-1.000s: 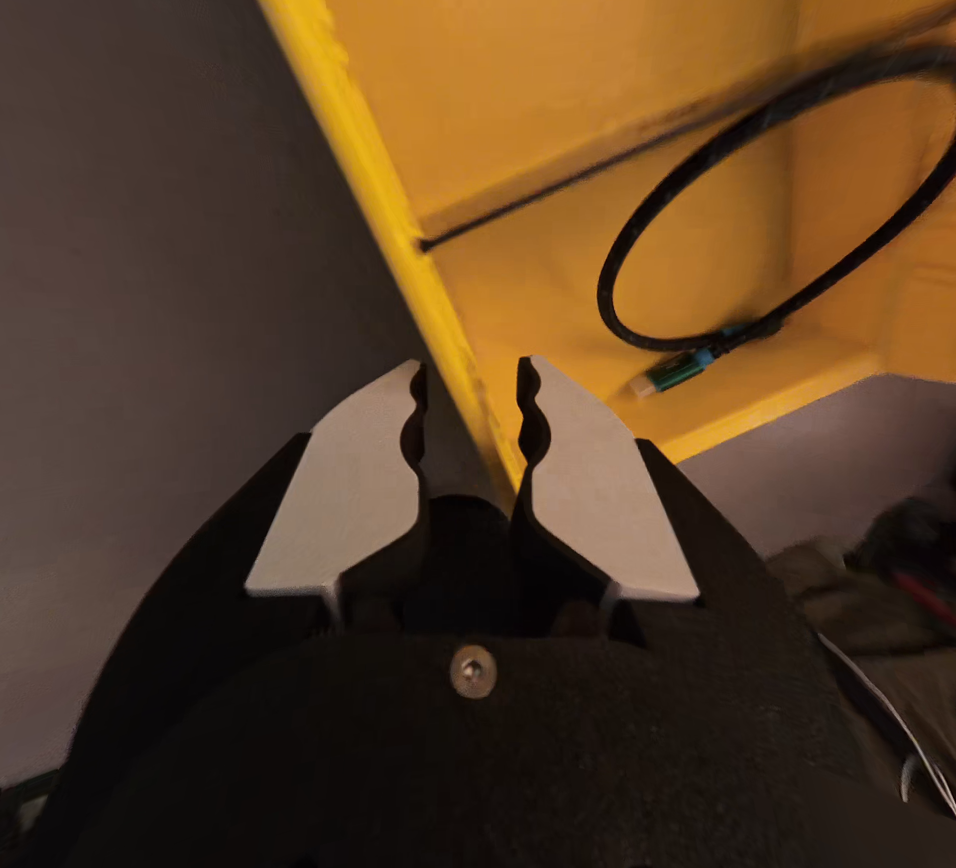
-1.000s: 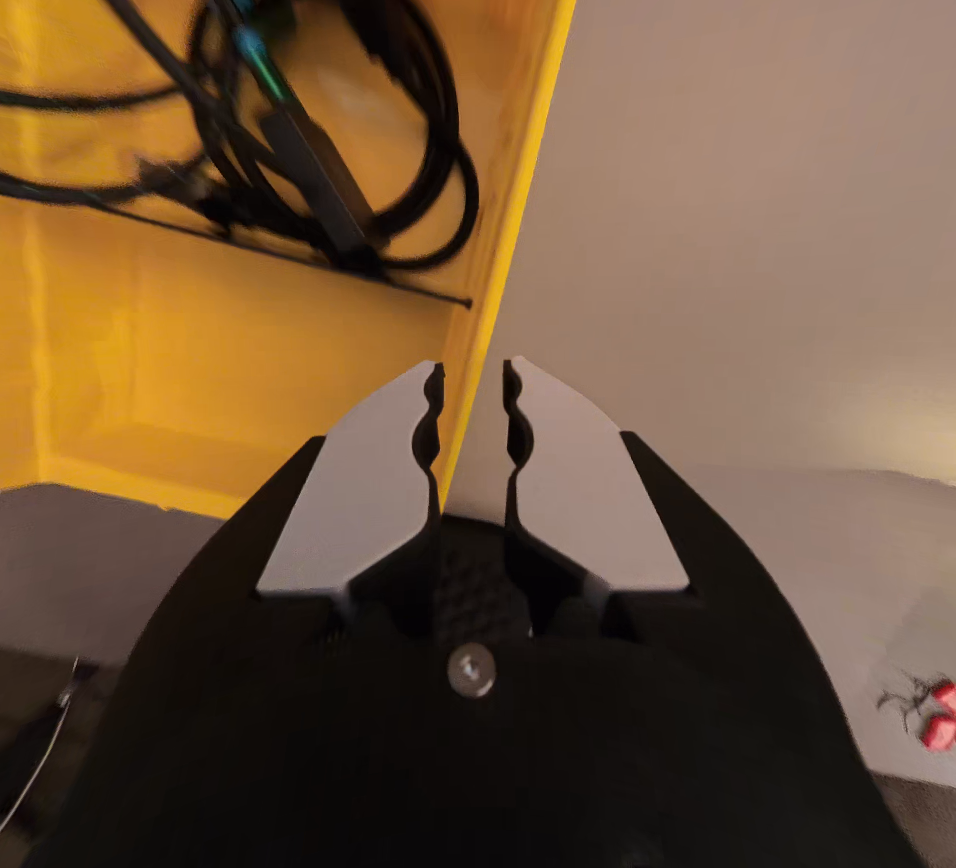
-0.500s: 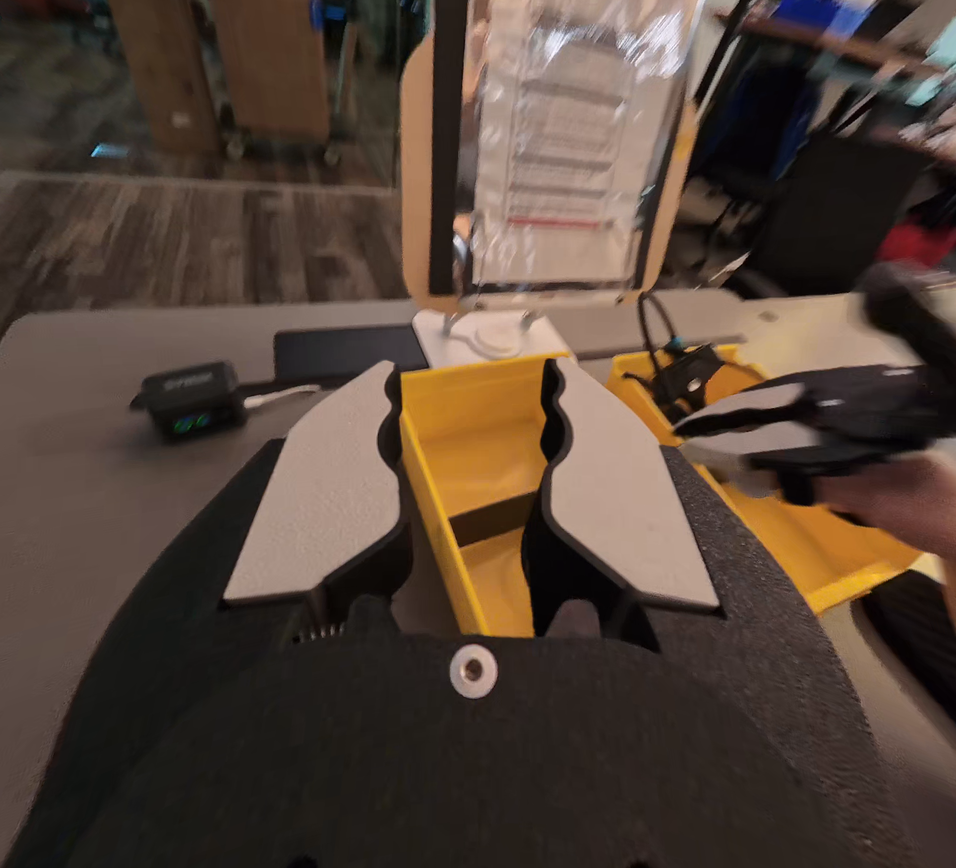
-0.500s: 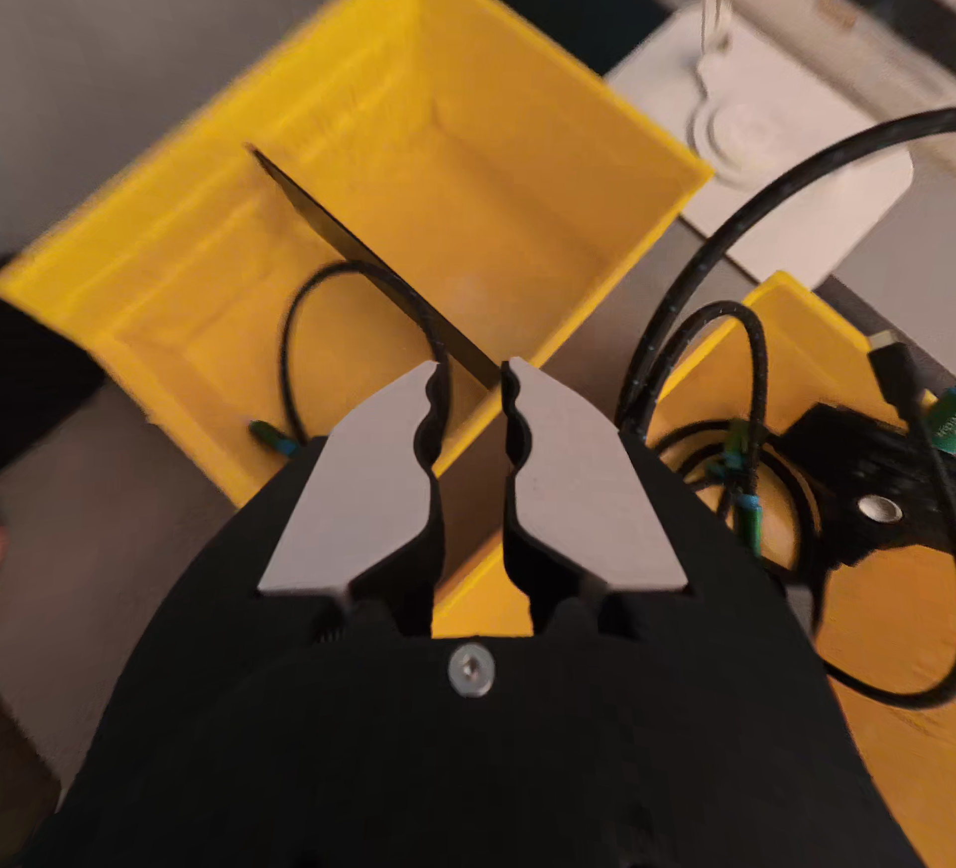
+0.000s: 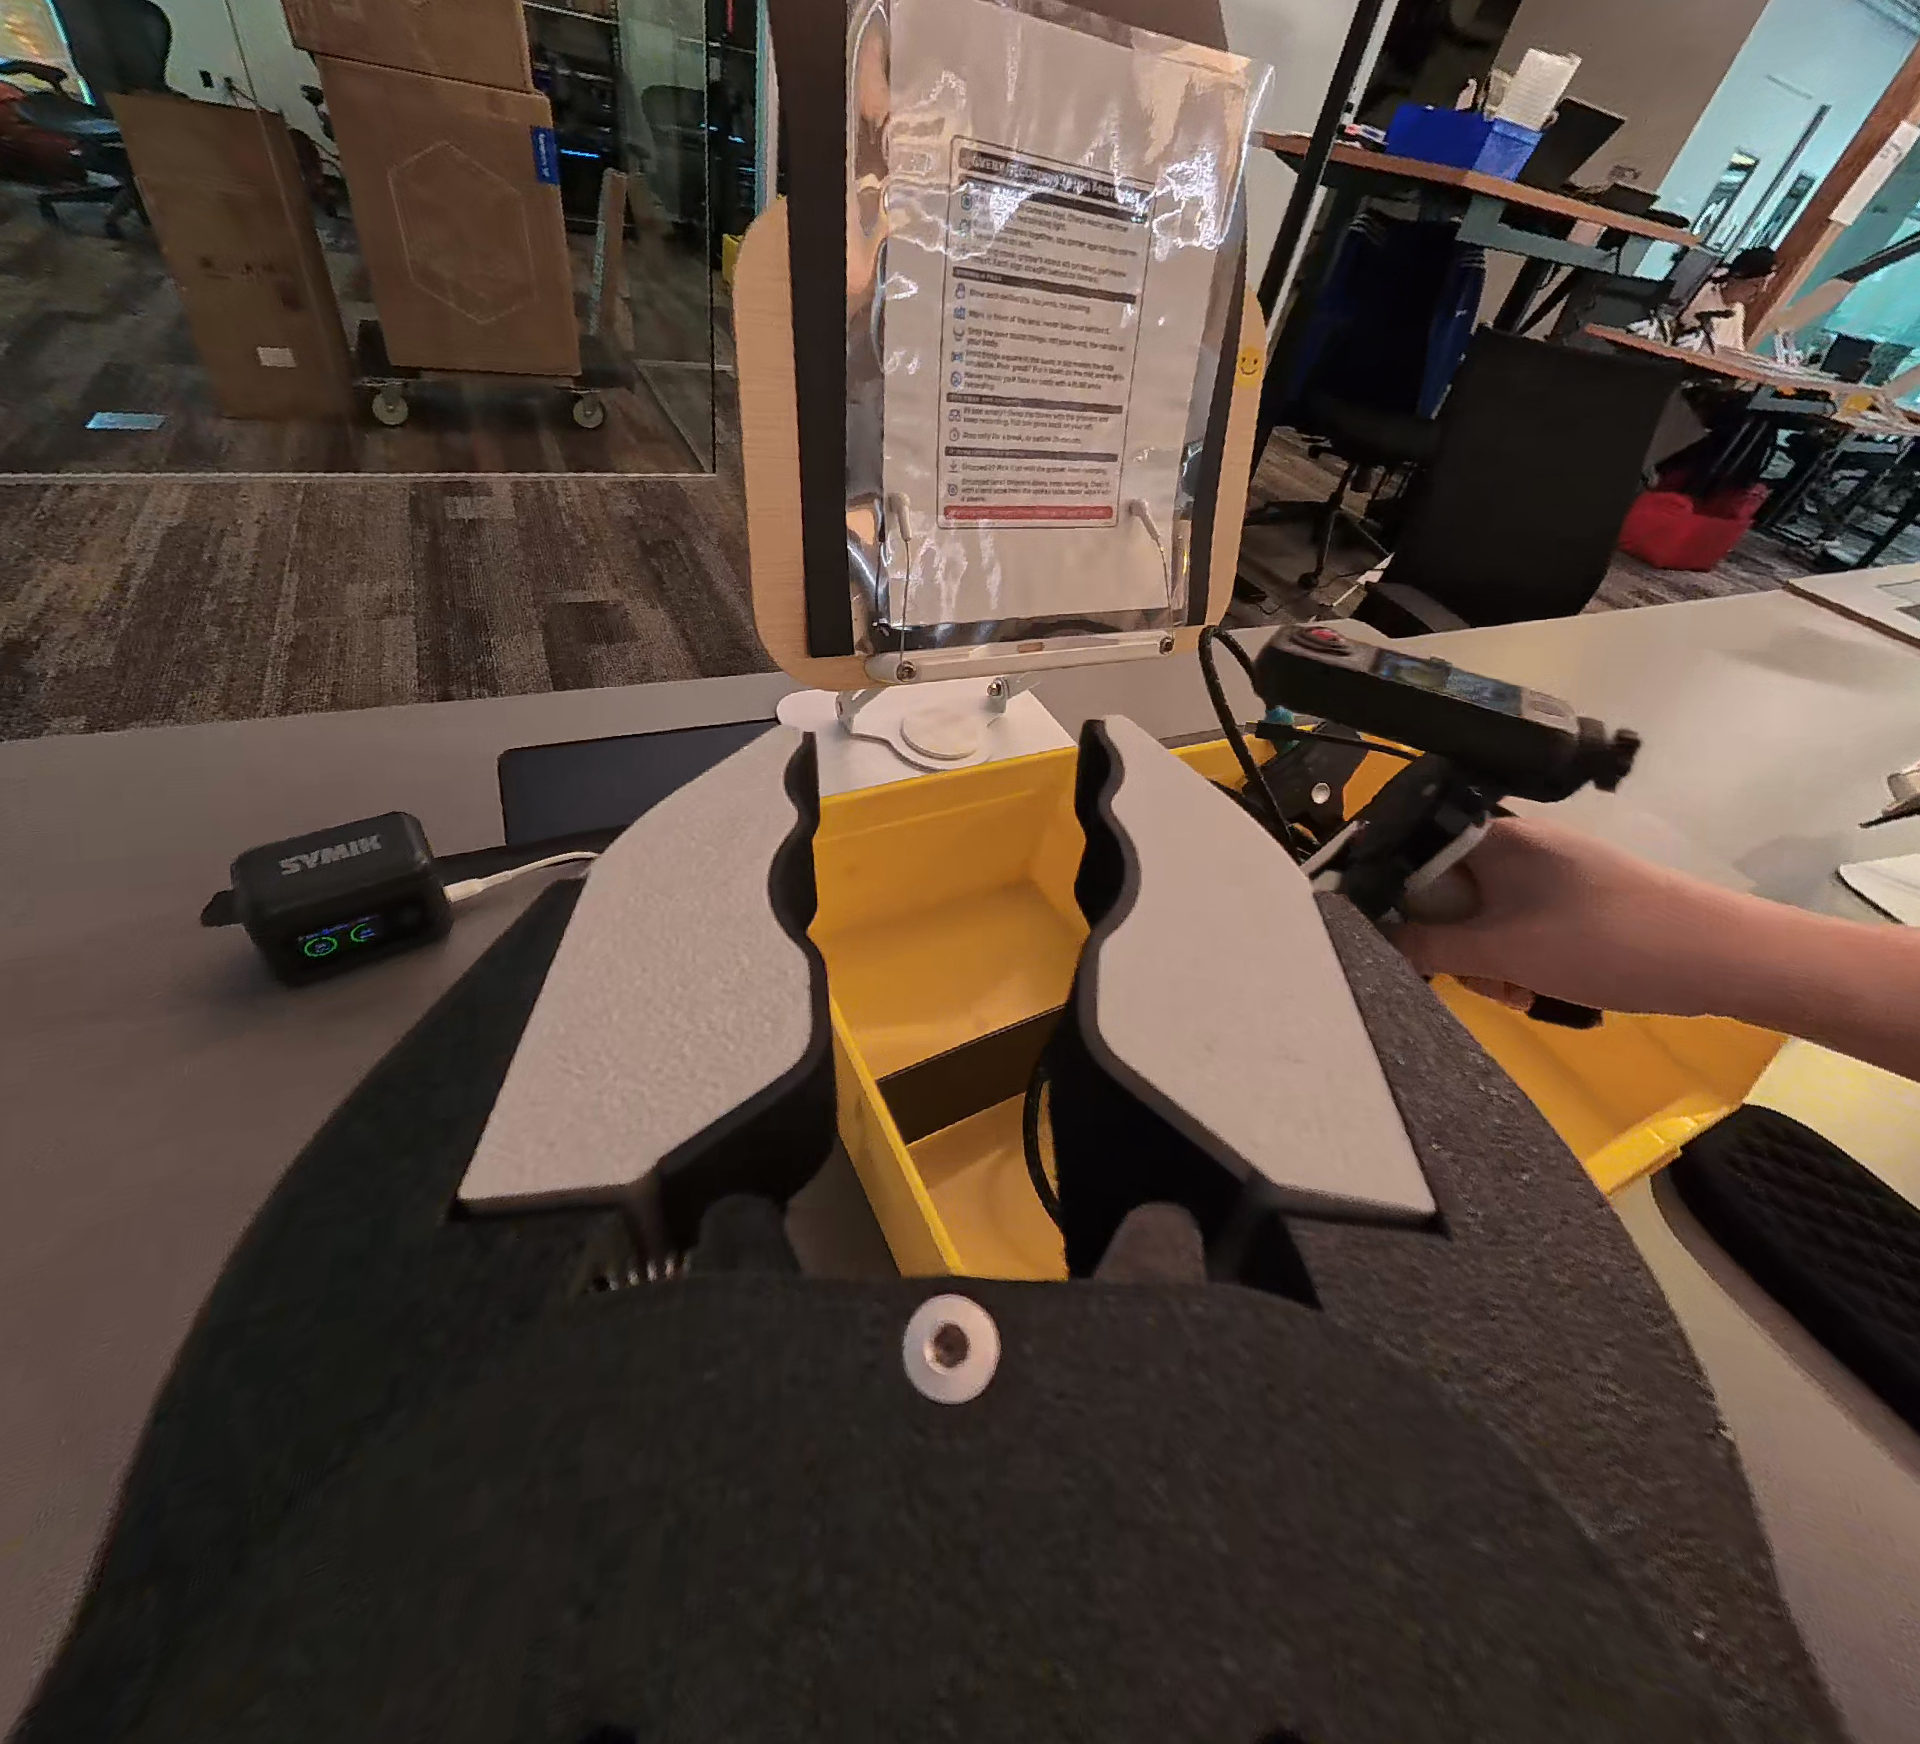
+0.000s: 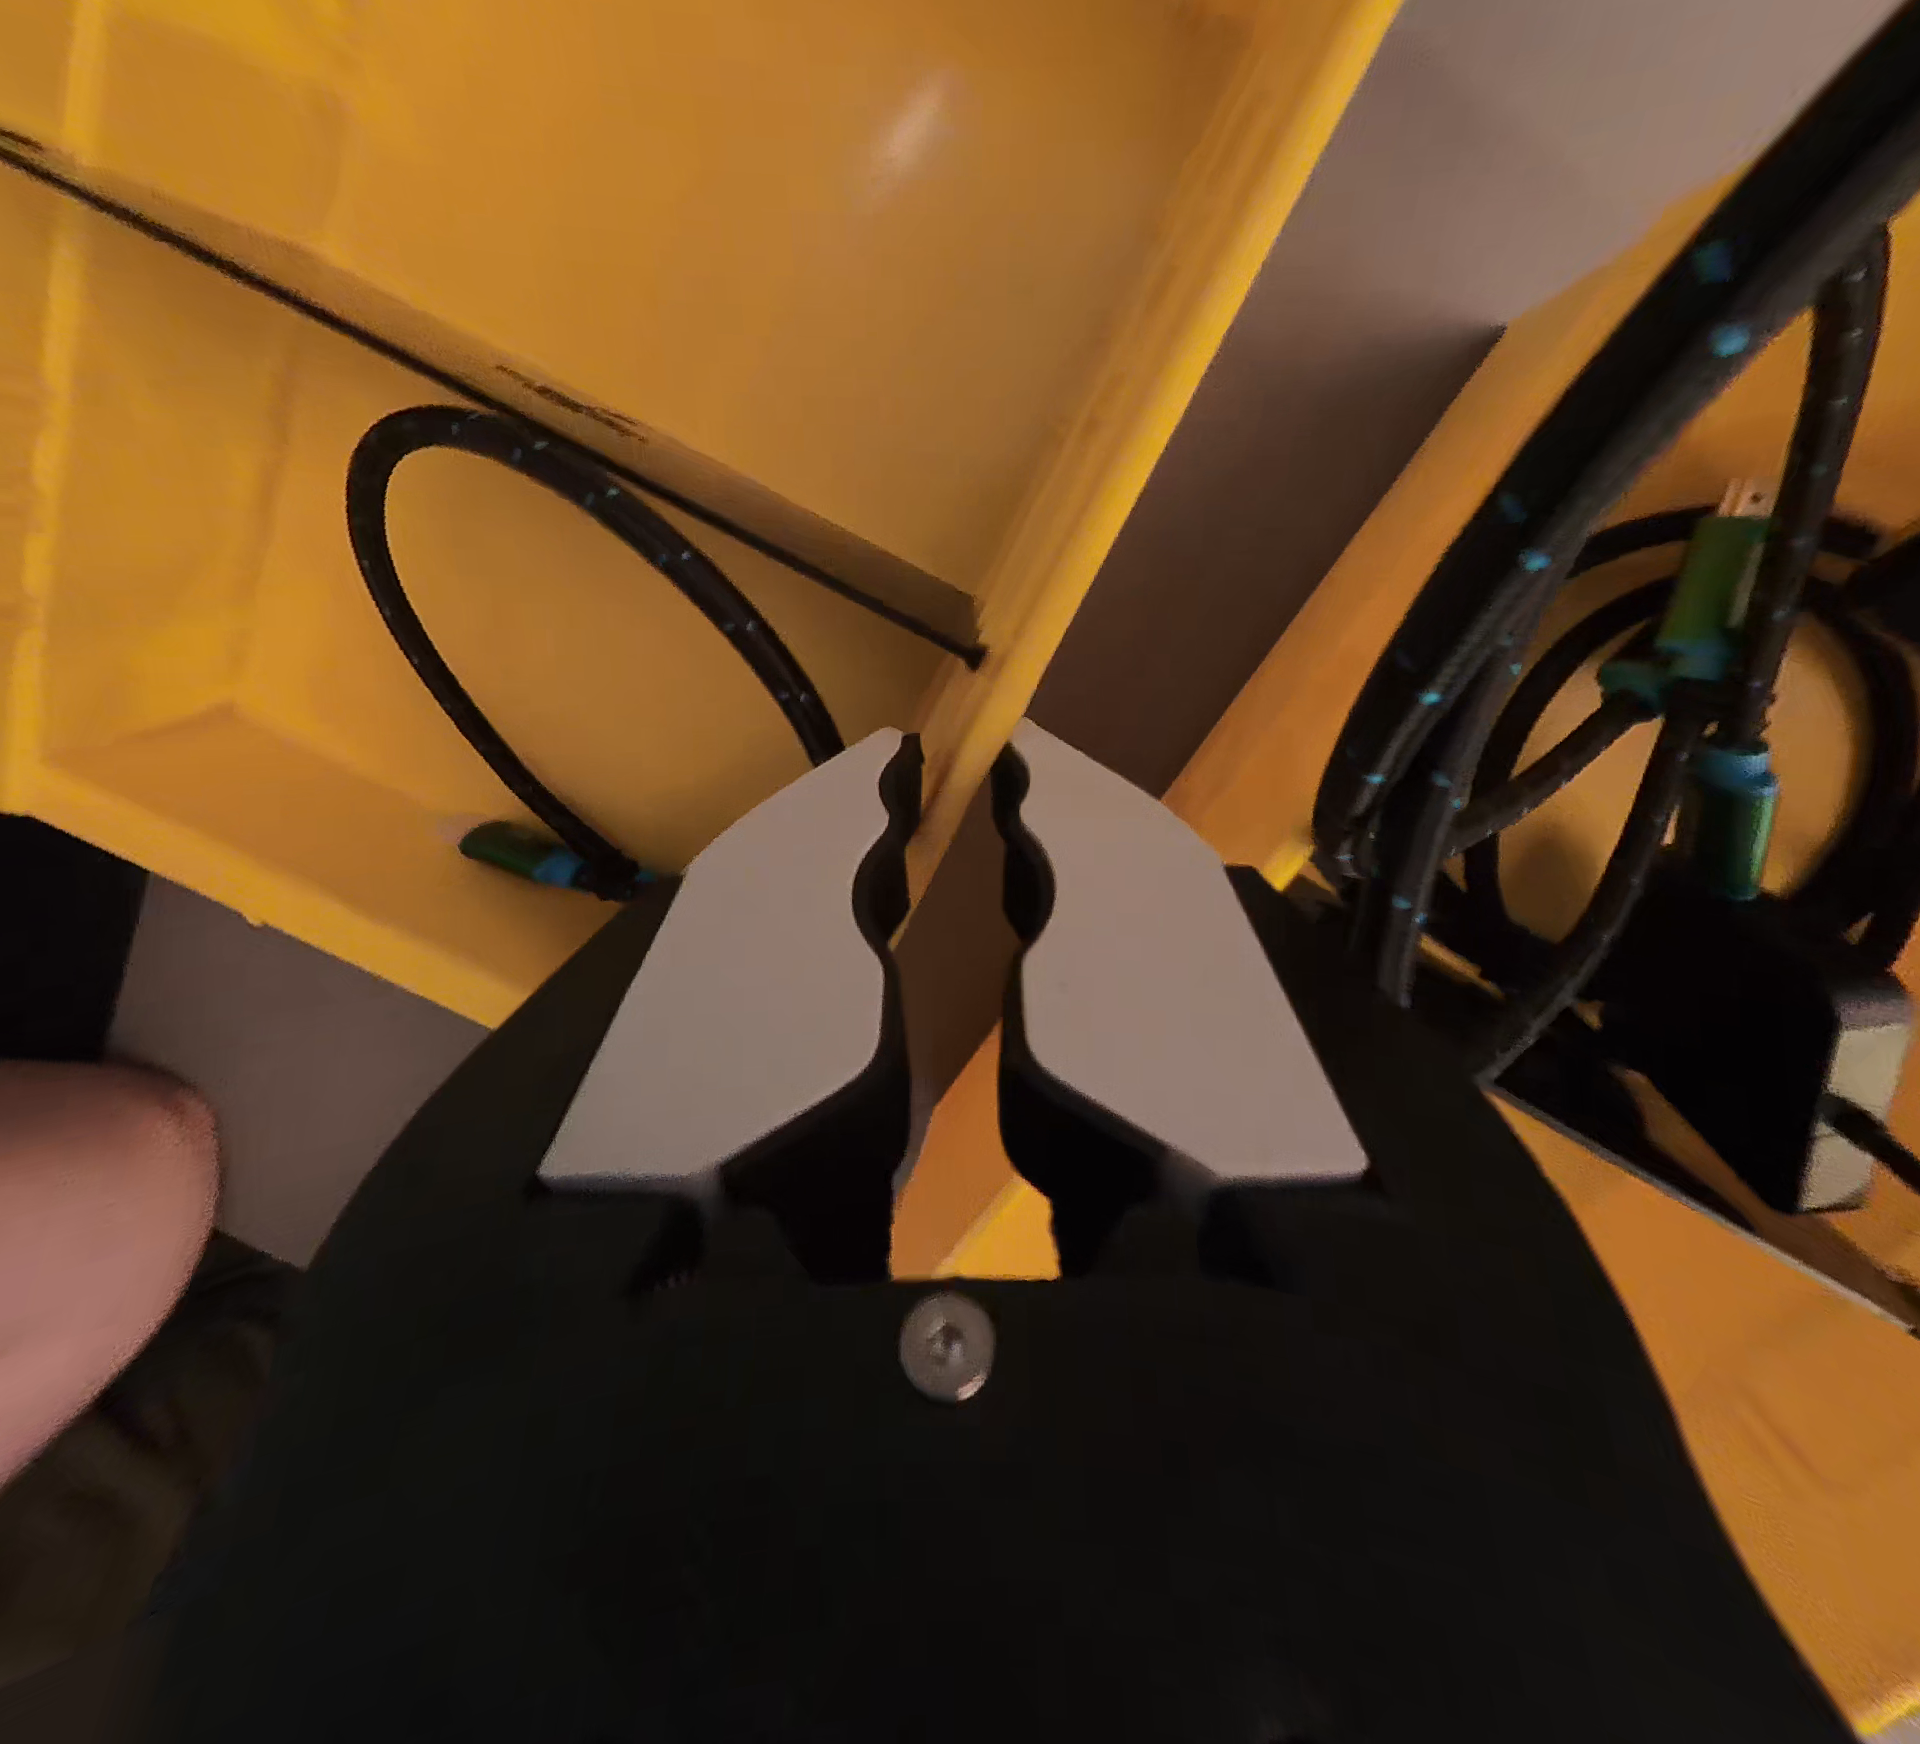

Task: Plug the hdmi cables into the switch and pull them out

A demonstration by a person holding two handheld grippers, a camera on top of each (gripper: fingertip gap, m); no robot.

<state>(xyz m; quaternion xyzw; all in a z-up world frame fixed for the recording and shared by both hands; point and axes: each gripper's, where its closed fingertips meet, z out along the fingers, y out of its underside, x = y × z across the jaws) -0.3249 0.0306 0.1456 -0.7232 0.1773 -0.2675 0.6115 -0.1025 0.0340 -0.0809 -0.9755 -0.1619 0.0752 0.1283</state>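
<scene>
- Two claws, both empty: left claw (image 5: 945, 915) gapes wide; right claw (image 6: 956, 759) is nearly closed, straddling the divided bin's (image 6: 1039, 655) rim without pinching.
- Just left of that rim, one looped hdmi cable (image 6: 582, 551) lies.
- Right of it, beyond bare bench (image 6: 1351, 344), more cables (image 6: 1455, 707) and the switch (image 6: 1745, 1050) sit, nearer the right claw.

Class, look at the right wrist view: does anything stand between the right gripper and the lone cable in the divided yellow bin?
Yes. The divided bin's yellow side wall runs between the fingers of the right gripper; the lone cable lies inside, beyond it.
</scene>
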